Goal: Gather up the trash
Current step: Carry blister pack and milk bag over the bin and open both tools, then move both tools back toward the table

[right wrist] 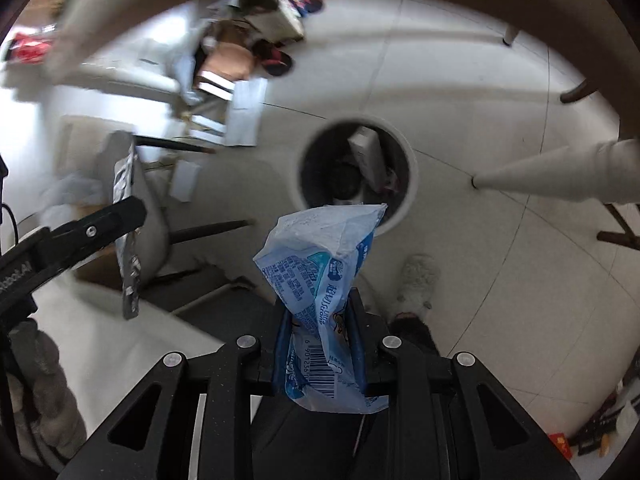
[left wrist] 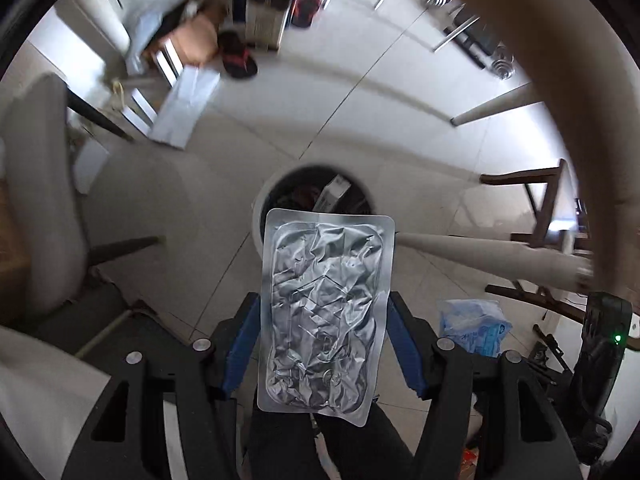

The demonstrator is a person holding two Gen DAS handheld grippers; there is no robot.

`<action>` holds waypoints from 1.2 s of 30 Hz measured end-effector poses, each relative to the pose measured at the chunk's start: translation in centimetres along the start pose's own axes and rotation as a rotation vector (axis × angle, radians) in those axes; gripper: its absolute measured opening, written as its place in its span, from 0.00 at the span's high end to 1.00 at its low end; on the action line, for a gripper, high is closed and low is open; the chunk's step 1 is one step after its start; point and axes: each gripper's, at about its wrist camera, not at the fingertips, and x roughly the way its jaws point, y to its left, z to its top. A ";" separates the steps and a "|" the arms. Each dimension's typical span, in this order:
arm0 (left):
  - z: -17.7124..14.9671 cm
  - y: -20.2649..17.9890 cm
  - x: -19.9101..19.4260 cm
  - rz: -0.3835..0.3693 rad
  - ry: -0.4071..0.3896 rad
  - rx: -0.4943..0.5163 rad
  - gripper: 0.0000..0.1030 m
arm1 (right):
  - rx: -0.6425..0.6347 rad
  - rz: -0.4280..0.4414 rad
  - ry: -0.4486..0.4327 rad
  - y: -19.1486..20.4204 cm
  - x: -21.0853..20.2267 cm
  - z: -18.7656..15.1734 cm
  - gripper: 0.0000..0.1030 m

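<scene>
Clamped light, crinkly silver foil pouch (left wrist: 325,312) edge-on between left fingers (left wrist: 244,332), soft blue plastic wrapper (right wrist: 320,292) pinched mid-body between right fingers (right wrist: 356,320); both probably slippery.

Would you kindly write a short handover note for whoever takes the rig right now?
Left gripper: shut on a crumpled silver foil pouch, held above the floor near the round trash bin.
Right gripper: shut on a light blue printed wrapper, also near the bin.
Bin: stands on the tiled floor, already holding a white box and darker waste.
Done: both pieces picked up.
Left: drop each into the bin; neither is released yet.
</scene>
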 end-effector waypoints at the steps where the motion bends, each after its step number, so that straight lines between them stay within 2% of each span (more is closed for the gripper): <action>1: 0.4 0.2 1.6 0.008 0.009 0.003 0.42 | 0.024 -0.005 0.006 -1.4 2.3 0.8 0.74; 5: 2.1 0.8 8.2 0.021 0.051 0.014 0.42 | 0.077 -0.023 0.030 -5.3 9.0 4.0 0.74; 7: 3.0 0.7 10.3 0.025 0.067 0.019 0.42 | 0.099 -0.013 0.041 -6.9 11.9 5.5 0.74; 11: 4.1 1.0 13.4 0.006 0.102 0.012 0.41 | 0.077 -0.002 0.052 -8.0 15.8 7.8 0.74; 15: 4.5 1.6 14.5 0.013 0.111 0.010 0.39 | 0.069 -0.001 0.060 -8.2 19.1 9.6 0.73; 16: 4.5 1.7 14.6 0.018 0.107 0.009 0.30 | 0.073 0.000 0.060 -8.0 19.6 10.0 0.73; 17: 4.6 1.8 14.7 0.028 0.104 0.008 0.17 | 0.077 0.004 0.064 -8.1 20.0 10.2 0.73; 19: 4.7 2.0 14.7 0.051 0.093 0.008 0.07 | 0.086 0.016 0.067 -8.1 20.8 10.6 0.73; 20: 4.7 2.1 14.7 0.061 0.090 0.009 0.07 | 0.088 0.021 0.065 -8.0 21.0 10.8 0.73; 21: 4.6 2.2 14.6 0.070 0.087 0.009 0.07 | 0.087 0.017 0.066 -7.9 21.3 11.0 0.69; 23: 4.6 2.3 14.5 0.085 0.080 0.012 0.07 | 0.087 0.004 0.062 -7.6 21.4 11.2 0.55; 25: 4.3 2.3 14.0 0.118 0.065 0.025 0.07 | 0.080 -0.018 0.039 -7.4 21.1 11.3 0.28; 26: 4.2 2.3 13.8 0.131 0.052 0.030 0.07 | 0.079 -0.023 0.029 -7.2 20.9 11.4 0.21; 27: 3.9 2.3 13.4 0.143 0.031 0.036 0.07 | 0.080 -0.028 0.020 -7.2 20.6 11.4 0.07; 28: 3.6 2.3 13.0 0.162 0.006 0.039 0.07 | 0.080 -0.040 0.011 -7.0 20.3 11.4 0.00; 32: 2.4 2.2 11.5 0.255 -0.031 0.057 0.07 | 0.066 -0.104 -0.018 -6.5 19.0 11.0 0.00; 36: 1.1 2.1 9.3 0.284 -0.062 0.062 0.07 | 0.049 -0.166 -0.045 -5.9 17.2 10.2 0.00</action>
